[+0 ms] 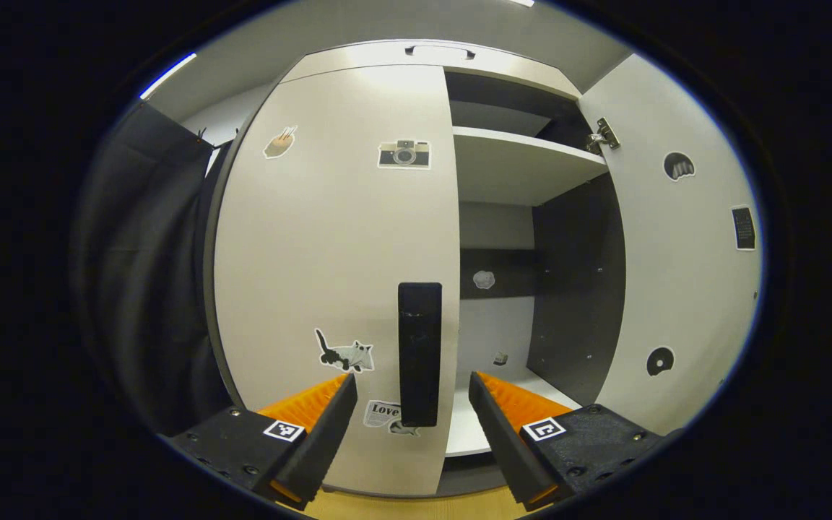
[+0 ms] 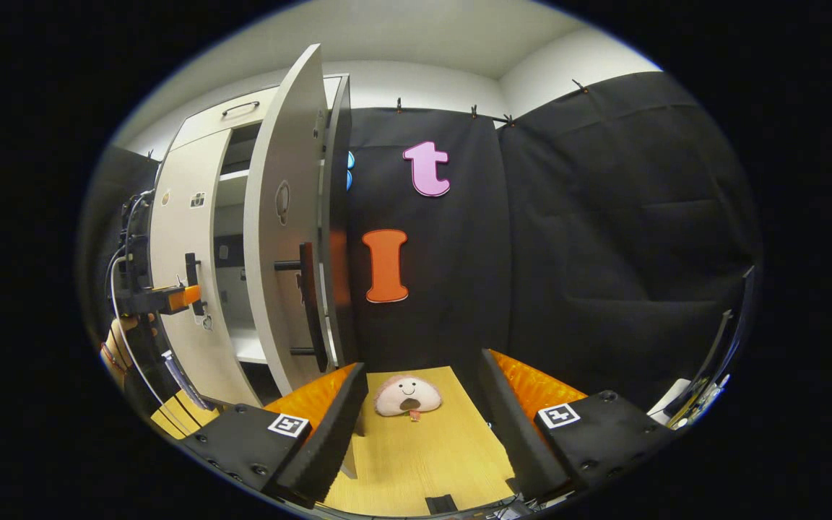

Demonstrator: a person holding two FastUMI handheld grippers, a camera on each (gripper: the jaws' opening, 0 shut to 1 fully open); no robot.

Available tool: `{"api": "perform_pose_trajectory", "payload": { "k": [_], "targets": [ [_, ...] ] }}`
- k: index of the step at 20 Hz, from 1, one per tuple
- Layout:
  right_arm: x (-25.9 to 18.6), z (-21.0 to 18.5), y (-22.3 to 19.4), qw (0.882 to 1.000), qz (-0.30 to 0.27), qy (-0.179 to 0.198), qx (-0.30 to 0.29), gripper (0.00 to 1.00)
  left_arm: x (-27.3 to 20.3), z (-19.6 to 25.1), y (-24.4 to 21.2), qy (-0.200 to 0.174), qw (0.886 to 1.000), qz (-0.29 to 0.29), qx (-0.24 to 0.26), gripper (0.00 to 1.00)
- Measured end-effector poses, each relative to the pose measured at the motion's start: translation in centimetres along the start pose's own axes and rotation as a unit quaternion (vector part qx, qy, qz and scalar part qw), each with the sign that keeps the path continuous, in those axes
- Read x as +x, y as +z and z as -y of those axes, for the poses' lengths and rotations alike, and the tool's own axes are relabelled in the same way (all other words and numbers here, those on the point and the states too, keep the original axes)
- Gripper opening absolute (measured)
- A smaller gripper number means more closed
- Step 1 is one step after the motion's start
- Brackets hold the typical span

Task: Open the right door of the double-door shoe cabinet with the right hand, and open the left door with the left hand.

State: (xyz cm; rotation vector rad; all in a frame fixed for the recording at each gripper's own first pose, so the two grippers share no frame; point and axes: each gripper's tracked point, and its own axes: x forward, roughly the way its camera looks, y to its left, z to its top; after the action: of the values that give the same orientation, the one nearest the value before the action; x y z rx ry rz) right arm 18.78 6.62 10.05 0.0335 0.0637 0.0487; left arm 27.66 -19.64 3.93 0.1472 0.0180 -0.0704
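In the left gripper view the cabinet's left door is closed, its black vertical handle near its right edge. My left gripper is open, one finger on each side of the handle and neither pressing on it. The right door stands swung open, showing white shelves. In the right gripper view that open right door is seen nearly edge-on with its black handle. My right gripper is open, holds nothing and sits away from the door. The left gripper sits at the left door handle.
A pink round face sticker lies on the wooden floor ahead of the right gripper. Black cloth walls the booth to the right of the cabinet. A hand holds the left gripper. Cabinet top has a handle.
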Motion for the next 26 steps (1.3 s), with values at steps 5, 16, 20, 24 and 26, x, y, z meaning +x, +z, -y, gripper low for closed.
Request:
{"api": "perform_pose_trajectory", "payload": {
  "k": [5,16,20,24,26],
  "targets": [
    [0.0,0.4,-0.1,1.0,-0.003,-0.001,0.003,1.0,2.9,-0.3,-1.6,0.004,1.0,-0.022,-0.014,0.72],
    [-0.3,0.9,-0.3,1.0,-0.007,-0.02,0.0,0.92,2.5,0.5,-2.1,0.02,1.0,-0.023,-0.003,0.22],
    [-0.5,1.0,0.0,1.0,-0.001,-0.025,-0.008,0.92,1.4,0.5,-2.2,-0.001,1.0,-0.026,-0.013,0.18],
    [-0.6,0.4,0.2,1.0,0.007,-0.025,-0.004,1.0,0.6,0.7,-2.4,-0.029,0.999,-0.03,-0.023,0.18],
    [-0.6,-0.1,0.3,1.0,0.007,-0.021,-0.002,1.0,0.7,0.8,-2.4,-0.038,0.998,-0.031,-0.028,0.17]
  ]
}}
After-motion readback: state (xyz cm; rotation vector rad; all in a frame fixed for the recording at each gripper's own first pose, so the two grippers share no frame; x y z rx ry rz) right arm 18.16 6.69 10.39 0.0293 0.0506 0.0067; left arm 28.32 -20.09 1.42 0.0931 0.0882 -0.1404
